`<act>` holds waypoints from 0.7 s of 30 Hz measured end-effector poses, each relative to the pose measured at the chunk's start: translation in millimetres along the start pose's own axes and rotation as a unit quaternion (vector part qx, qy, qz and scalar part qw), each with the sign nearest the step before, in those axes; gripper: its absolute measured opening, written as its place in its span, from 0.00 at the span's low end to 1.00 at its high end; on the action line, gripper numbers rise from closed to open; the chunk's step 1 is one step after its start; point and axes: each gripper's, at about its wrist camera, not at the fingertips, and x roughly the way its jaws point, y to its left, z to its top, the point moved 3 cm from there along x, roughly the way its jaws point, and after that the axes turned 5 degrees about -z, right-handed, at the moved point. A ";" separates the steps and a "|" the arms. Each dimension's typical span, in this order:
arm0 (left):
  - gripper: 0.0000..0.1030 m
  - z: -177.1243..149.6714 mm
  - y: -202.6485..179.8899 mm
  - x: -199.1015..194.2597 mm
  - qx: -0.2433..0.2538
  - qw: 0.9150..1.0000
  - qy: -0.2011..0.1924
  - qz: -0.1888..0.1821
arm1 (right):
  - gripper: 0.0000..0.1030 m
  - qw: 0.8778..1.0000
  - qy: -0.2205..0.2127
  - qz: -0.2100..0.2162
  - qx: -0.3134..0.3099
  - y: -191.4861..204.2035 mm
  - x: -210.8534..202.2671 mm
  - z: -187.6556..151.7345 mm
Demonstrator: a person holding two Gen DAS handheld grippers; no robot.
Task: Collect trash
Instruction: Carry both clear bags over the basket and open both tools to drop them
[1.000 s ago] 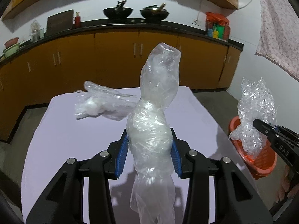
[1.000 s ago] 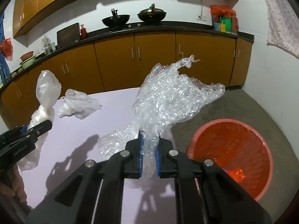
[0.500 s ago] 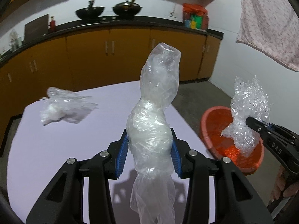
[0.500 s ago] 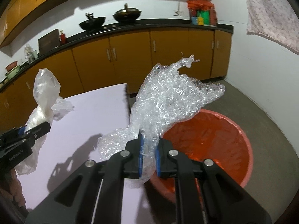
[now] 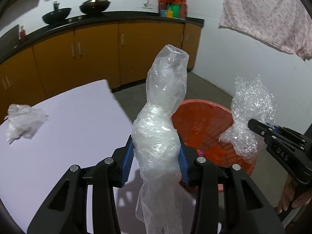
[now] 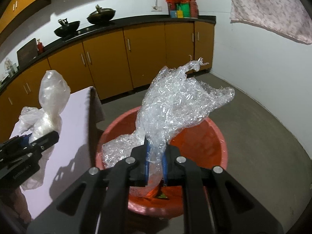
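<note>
While both loads are up off the table, I judge the job a little past halfway: two pieces are in hand and near the bin, none of them dropped yet, and one is left behind.

Nearest me, my left gripper (image 5: 156, 160) is clamped on a twisted clear plastic bag (image 5: 161, 120), its blue pads pressing the bag's thick middle, with the tail hanging below and the neck standing up. It hangs near the table's right edge, just short of the orange basin (image 5: 202, 124). My right gripper (image 6: 156, 159) is pinched almost together on a thin fold of crinkled bubble wrap (image 6: 175, 105), which sits directly over the basin's mouth; I think that one is ready to let go. Farther left on the lilac table (image 5: 74, 128) a third crumpled plastic wad (image 5: 23, 120) lies untouched, so another trip is needed.

My left view shows that leftover wad clearly and the right gripper from the side, with fingers of a hand (image 5: 288, 197) under it. My right view instead looks into the basin, where I see a few small scraps at the bottom, too small to identify.
</note>
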 end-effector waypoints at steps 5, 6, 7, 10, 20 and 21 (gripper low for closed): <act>0.41 4.0 -12.2 15.4 0.011 1.000 0.007 -0.009 | 0.11 1.000 0.005 -0.007 0.001 -11.4 7.8 -2.8; 0.41 4.6 -13.3 17.4 0.012 1.000 0.009 -0.010 | 0.11 1.000 0.005 -0.008 0.001 -11.9 8.9 -2.3; 0.41 5.1 -13.9 19.1 0.013 1.000 0.011 -0.011 | 0.11 1.000 0.006 -0.009 0.001 -12.2 10.2 -2.8; 0.41 4.8 -18.5 26.8 0.020 1.000 0.016 -0.015 | 0.11 1.000 0.011 -0.012 0.005 -16.4 15.5 -4.3; 0.41 4.0 -27.9 47.9 0.035 0.998 0.032 -0.029 | 0.12 1.000 0.025 -0.017 0.007 -20.8 35.6 -7.0; 0.41 3.8 -28.6 49.8 0.037 0.998 0.034 -0.031 | 0.12 0.999 0.026 -0.018 0.006 -20.5 36.8 -6.7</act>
